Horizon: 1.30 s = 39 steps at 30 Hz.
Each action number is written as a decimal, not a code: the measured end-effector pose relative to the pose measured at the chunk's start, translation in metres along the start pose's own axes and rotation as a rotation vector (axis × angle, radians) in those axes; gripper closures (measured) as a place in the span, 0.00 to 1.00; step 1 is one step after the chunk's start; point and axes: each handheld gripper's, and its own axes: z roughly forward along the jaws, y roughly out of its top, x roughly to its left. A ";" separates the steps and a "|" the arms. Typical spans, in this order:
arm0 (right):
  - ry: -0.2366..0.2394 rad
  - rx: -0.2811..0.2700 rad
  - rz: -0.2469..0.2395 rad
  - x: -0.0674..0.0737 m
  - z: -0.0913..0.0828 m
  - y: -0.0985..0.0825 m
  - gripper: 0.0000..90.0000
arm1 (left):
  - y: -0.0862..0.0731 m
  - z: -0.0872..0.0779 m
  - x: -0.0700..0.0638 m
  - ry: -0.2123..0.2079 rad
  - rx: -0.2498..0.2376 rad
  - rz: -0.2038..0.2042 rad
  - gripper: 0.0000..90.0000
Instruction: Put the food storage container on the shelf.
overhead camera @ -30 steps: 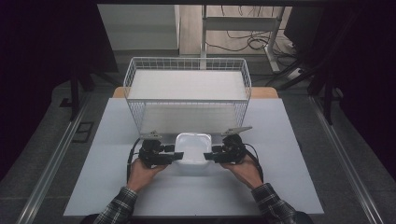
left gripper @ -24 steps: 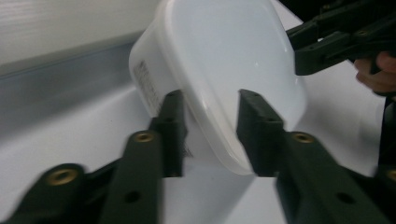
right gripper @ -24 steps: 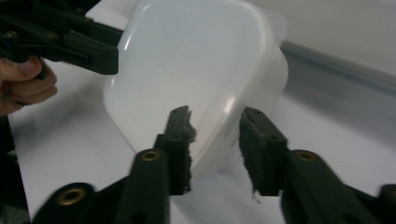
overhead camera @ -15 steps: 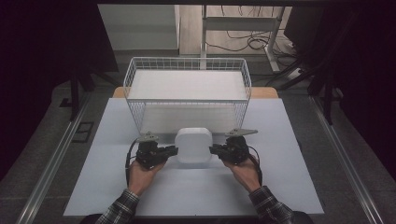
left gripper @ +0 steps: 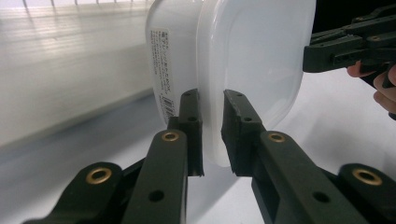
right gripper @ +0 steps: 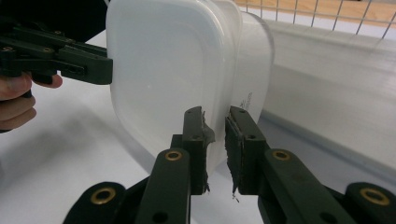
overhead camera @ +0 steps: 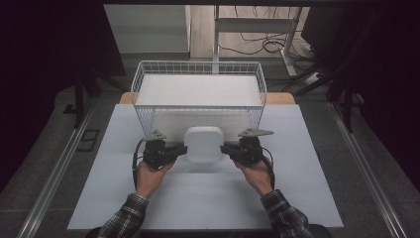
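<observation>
1. The white plastic container (overhead camera: pixel 203 144) sits at the centre of the high view, lifted off the table and tipped on its side.
2. The left gripper (overhead camera: pixel 173 151) has just closed its jaws; they pinch the container's rim (left gripper: pixel 211 116) on its left edge.
3. The right gripper (overhead camera: pixel 231 148) has likewise just closed, clamping the rim on the right edge.
4. Just above the container in the frame stands the wire basket (overhead camera: pixel 198 69).
5. The pale table (overhead camera: pixel 198 208) spreads across the lower frame.
</observation>
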 end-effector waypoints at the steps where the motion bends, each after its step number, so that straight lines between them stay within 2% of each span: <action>1: -0.001 0.000 -0.002 -0.001 0.002 0.002 0.86 | 0.001 0.001 0.001 0.002 -0.002 -0.003 0.87; 7: -0.017 0.000 0.011 -0.009 0.016 0.008 0.86 | 0.009 0.012 0.013 0.027 0.010 -0.019 0.87; 12: -0.019 0.016 0.023 -0.016 0.026 0.010 0.86 | 0.010 0.019 0.021 0.032 0.029 -0.034 0.87; 17: -0.029 0.027 0.036 -0.023 0.033 0.010 0.86 | 0.010 0.026 0.025 0.043 0.044 -0.035 0.87; 19: -0.031 0.030 0.035 -0.024 0.034 0.009 0.85 | 0.011 0.028 0.025 0.035 0.041 -0.040 0.86; 23: -0.014 0.029 0.060 -0.031 0.035 0.010 0.84 | 0.015 0.029 0.027 0.035 0.034 -0.026 0.86; 25: -0.016 0.020 0.052 -0.031 0.036 0.011 0.82 | 0.016 0.029 0.027 0.039 0.031 -0.018 0.84; 27: -0.028 0.010 0.033 -0.031 0.038 0.011 0.78 | 0.018 0.031 0.026 0.065 0.018 0.001 0.83; 30: -0.047 0.006 0.035 -0.031 0.044 0.012 0.72 | 0.022 0.032 0.023 0.109 0.018 0.043 0.79; 32: -0.044 -0.013 0.052 -0.034 0.045 0.014 0.70 | 0.025 0.034 0.025 0.121 0.004 0.041 0.75; 39: -0.098 -0.036 0.031 -0.036 0.048 0.023 0.69 | 0.034 0.038 0.031 0.160 -0.023 0.025 0.69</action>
